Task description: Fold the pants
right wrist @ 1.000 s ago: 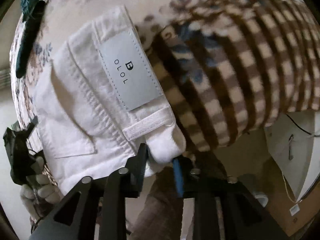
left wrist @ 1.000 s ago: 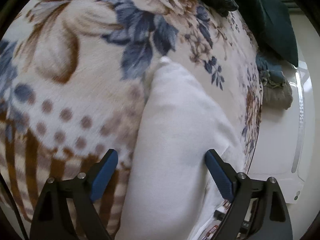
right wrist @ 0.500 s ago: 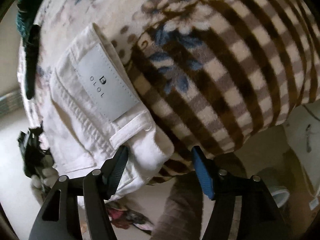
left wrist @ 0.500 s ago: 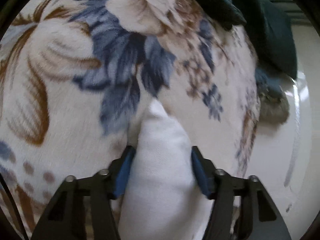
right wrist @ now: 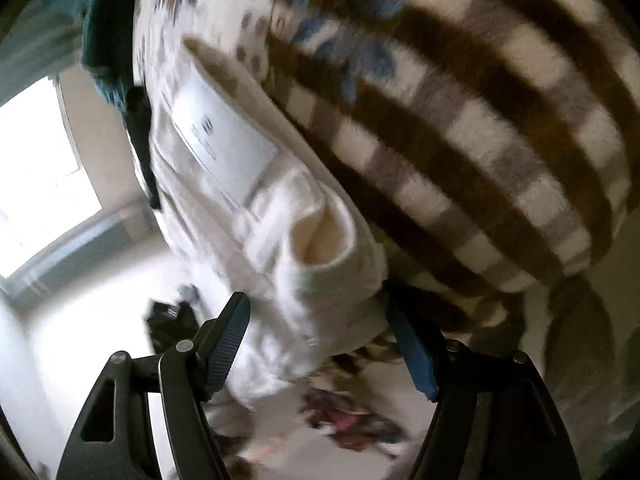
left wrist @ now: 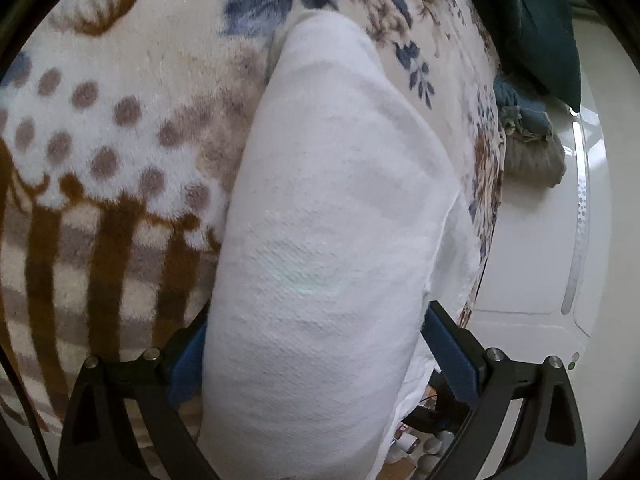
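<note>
Nearest the left camera, the left gripper [left wrist: 312, 352] is standing with its jaws spread wide; they have just been opening, and the white pants [left wrist: 332, 216] are lying between them as a thick, rounded bundle. The fabric is hiding the inner faces of the blue pads [left wrist: 450, 350], so contact cannot be ruled out, but with the jaws this far apart it reads as a release rather than a grip.

On the other side, the right gripper [right wrist: 320, 344] is also standing apart; its jaws have just been opening, and the waistband end of the pants [right wrist: 280, 240] is sitting between them without being pinched. The right view is blurred, so fine detail is unclear.

Further out, the pants are resting on a patterned blanket [left wrist: 120, 140] that is covering what looks like a bed, near its edge. A grey label patch [right wrist: 224, 144] and a belt loop are showing on top at the waist end. Beyond lie dark green cloth [left wrist: 532, 32] and a bluish-grey bundle [left wrist: 528, 136].

Judging from the layered, compact shape, the folding is looking largely done: the garment is doubled over and lying flat. What is probably remaining is tidying the edges, or one more fold to shorten the bundle.
</note>
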A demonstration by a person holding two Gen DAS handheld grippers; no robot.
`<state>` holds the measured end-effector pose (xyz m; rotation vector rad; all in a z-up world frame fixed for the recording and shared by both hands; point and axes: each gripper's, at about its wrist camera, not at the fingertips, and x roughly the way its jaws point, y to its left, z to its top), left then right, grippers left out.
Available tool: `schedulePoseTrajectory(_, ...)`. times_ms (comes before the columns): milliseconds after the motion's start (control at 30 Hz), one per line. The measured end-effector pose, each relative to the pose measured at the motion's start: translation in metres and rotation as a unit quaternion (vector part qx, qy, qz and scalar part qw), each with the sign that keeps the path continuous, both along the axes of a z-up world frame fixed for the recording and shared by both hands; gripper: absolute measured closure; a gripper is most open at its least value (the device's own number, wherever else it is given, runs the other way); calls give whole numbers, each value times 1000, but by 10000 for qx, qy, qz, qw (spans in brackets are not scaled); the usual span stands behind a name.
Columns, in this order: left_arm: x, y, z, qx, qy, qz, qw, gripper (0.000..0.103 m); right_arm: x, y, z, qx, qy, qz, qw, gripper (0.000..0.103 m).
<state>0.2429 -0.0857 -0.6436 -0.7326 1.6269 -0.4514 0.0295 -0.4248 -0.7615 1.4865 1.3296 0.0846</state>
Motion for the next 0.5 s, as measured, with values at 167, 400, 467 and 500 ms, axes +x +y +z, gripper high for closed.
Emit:
schedulePoseTrajectory(167,5,-3,-3,-19,26,-39,10000,5,16,15,-17,23,-266,55,9996,21)
schedulePoseTrajectory(400,2,1,-10,-122,13,0,9999,5,17,20,1,-316,-583,420,9969,21)
schedulePoseTrajectory(467,2,1,-10,-158,11,-2,9999,5,15,24,19,-506,-740,599,9942,23)
schedulePoseTrajectory(500,-1,6,-10,-175,9,-15,9998,5,13,27,27,-575,-811,655,9929,23)
